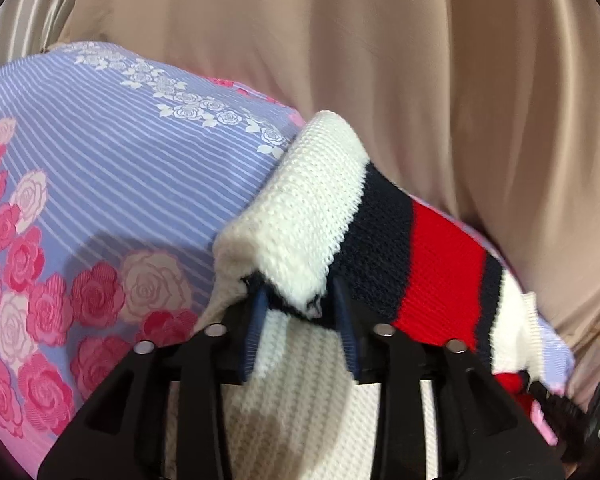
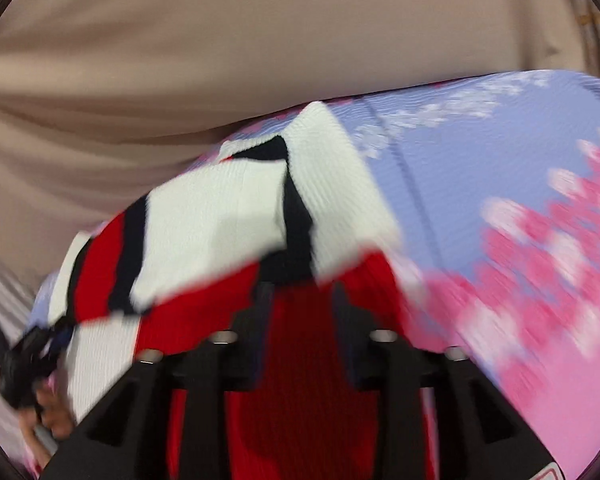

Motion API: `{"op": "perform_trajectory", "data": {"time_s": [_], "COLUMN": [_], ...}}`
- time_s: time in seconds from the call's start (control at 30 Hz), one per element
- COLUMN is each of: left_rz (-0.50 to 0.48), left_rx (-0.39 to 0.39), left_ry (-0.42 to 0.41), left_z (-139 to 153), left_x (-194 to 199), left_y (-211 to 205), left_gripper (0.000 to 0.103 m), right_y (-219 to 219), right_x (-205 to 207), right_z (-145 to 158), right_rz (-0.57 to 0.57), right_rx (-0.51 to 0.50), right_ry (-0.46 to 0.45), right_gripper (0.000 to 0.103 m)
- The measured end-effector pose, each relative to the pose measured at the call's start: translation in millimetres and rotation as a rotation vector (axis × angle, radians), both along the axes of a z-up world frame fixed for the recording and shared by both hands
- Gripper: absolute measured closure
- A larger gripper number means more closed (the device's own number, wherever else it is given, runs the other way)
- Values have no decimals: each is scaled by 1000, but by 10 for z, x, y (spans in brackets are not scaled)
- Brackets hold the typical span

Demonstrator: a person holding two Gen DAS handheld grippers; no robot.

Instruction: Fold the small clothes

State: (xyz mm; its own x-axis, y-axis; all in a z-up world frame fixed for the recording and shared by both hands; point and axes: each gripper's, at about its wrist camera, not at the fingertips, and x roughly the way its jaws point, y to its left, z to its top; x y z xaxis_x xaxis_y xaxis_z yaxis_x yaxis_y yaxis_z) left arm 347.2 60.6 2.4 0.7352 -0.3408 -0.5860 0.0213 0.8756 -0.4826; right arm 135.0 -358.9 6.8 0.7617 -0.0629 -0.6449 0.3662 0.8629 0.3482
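A small knitted sweater (image 1: 316,200), white with navy and red stripes, hangs folded between both grippers above a lilac bedsheet with roses (image 1: 132,176). My left gripper (image 1: 300,304) is shut on a white and navy edge of the sweater, with knit bunched between its blue pads. In the right wrist view, which is blurred by motion, the same sweater (image 2: 220,220) drapes forward over my right gripper (image 2: 300,292), whose fingers pinch its red part. The left gripper and a hand (image 2: 32,360) show small at the lower left of that view.
A beige curtain (image 1: 380,60) hangs in folds behind the bed. The lilac and pink rose sheet (image 2: 520,208) spreads to the right in the right wrist view and to the left in the left wrist view.
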Motion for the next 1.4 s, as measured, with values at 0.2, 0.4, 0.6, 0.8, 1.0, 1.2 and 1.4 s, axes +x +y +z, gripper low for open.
{"op": "perform_trajectory", "data": {"time_s": [0.2, 0.4, 0.6, 0.8, 1.0, 1.2, 1.4], "left_rz": [-213, -213, -209, -258, -257, -306, -375], "left_rx": [104, 136, 87, 1, 23, 40, 25], "left_ry": [-8, 53, 21, 58, 85, -9, 93], "left_z": [63, -120, -161, -170, -29, 275, 86], "left_x": [-1111, -2176, -2687, -2507, -2478, -3022, -3838], "left_y": [172, 670, 598, 353, 409, 750, 1073], "left_gripper": [28, 8, 5, 27, 95, 98, 100], "right_y": [142, 471, 679, 765, 754, 876, 1190], "right_x": [-1458, -2416, -2146, -1726, -1946, -2596, -3399], "right_z": [-320, -602, -635, -610, -463, -302, -466], "right_rz": [83, 154, 239, 238, 179, 218, 317], "right_rx": [-24, 52, 152, 160, 228, 253, 177], "right_ry": [91, 24, -38, -25, -132, -180, -28], "right_gripper": [37, 26, 21, 81, 93, 94, 94]}}
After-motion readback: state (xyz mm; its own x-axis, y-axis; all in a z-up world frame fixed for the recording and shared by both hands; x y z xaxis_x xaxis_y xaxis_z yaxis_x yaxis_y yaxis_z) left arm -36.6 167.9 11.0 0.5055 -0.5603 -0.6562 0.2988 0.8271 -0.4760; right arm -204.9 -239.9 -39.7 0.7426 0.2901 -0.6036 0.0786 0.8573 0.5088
